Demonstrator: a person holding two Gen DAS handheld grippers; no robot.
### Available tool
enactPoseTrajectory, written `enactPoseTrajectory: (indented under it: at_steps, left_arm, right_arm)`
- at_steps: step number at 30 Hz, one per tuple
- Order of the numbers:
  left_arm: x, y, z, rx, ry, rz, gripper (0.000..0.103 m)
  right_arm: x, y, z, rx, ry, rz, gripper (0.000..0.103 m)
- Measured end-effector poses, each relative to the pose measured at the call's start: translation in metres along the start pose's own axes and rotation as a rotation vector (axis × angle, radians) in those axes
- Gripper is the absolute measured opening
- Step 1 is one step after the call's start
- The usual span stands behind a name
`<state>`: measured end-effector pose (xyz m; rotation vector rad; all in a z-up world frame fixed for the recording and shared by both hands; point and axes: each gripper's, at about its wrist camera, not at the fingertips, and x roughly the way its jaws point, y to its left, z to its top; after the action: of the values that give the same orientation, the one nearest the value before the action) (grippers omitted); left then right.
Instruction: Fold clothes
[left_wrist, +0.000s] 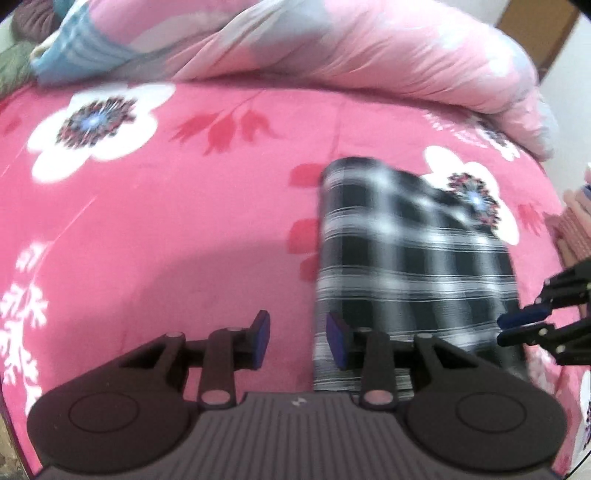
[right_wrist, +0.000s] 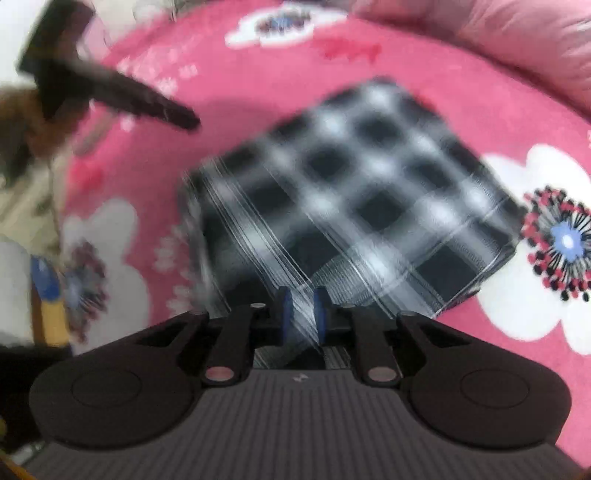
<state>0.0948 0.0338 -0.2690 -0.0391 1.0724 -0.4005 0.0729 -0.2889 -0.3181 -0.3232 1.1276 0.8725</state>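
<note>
A black-and-white checked garment (left_wrist: 410, 254) lies folded into a rectangle on the pink flowered bedspread (left_wrist: 166, 206). My left gripper (left_wrist: 298, 339) is open and empty, its right finger over the garment's near left edge. My right gripper (right_wrist: 302, 314) has its blue pads close together at the garment's near edge (right_wrist: 347, 199); blur hides whether cloth is pinched. In the left wrist view the right gripper (left_wrist: 517, 328) sits at the garment's right edge. In the right wrist view the left gripper (right_wrist: 147, 103) shows blurred at upper left.
A rolled pink quilt (left_wrist: 369, 51) lies along the far side of the bed. Folded blue and dark cloths (left_wrist: 74, 48) sit at the far left. A stack of pinkish items (left_wrist: 576, 221) is past the bed's right edge.
</note>
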Motion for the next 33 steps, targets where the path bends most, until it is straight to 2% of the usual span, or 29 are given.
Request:
enactPoseTrajectory:
  at_steps: [6, 8, 11, 15, 19, 23, 25, 28, 30, 33]
  left_arm:
    - [0.009, -0.047, -0.010, 0.095, 0.005, -0.087, 0.035]
    - [0.013, -0.066, -0.014, 0.141, 0.015, -0.114, 0.035]
    - [0.017, -0.089, -0.020, 0.187, 0.023, -0.160, 0.035]
    - [0.026, -0.115, -0.022, 0.235, 0.019, -0.209, 0.036]
    - [0.039, -0.148, -0.026, 0.349, 0.012, -0.238, 0.036]
    - [0.064, -0.176, -0.036, 0.447, 0.051, -0.218, 0.036]
    - [0.074, -0.182, -0.043, 0.472, 0.068, -0.197, 0.040]
    - [0.078, -0.188, -0.047, 0.484, 0.081, -0.195, 0.043]
    - [0.079, -0.191, -0.047, 0.492, 0.087, -0.192, 0.044]
    - [0.081, -0.190, -0.045, 0.488, 0.096, -0.195, 0.044]
  right_arm:
    - [-0.007, 0.018, -0.006, -0.037, 0.018, 0.052, 0.013]
    - [0.017, 0.020, -0.012, -0.058, 0.058, 0.017, 0.011]
    - [0.014, 0.021, -0.008, 0.003, 0.027, 0.024, 0.012]
    - [-0.036, 0.002, -0.013, 0.121, -0.102, 0.037, 0.013]
    - [-0.070, -0.042, -0.004, 0.186, -0.212, -0.114, 0.013]
    - [-0.069, -0.084, 0.010, 0.181, -0.264, -0.180, 0.015]
    - [-0.052, -0.088, 0.013, 0.167, -0.257, -0.182, 0.015]
    - [-0.012, -0.093, 0.003, 0.185, -0.153, -0.206, 0.014]
    - [-0.007, -0.090, -0.005, 0.177, -0.172, -0.214, 0.014]
    - [-0.018, -0.094, 0.005, 0.211, -0.153, -0.204, 0.014]
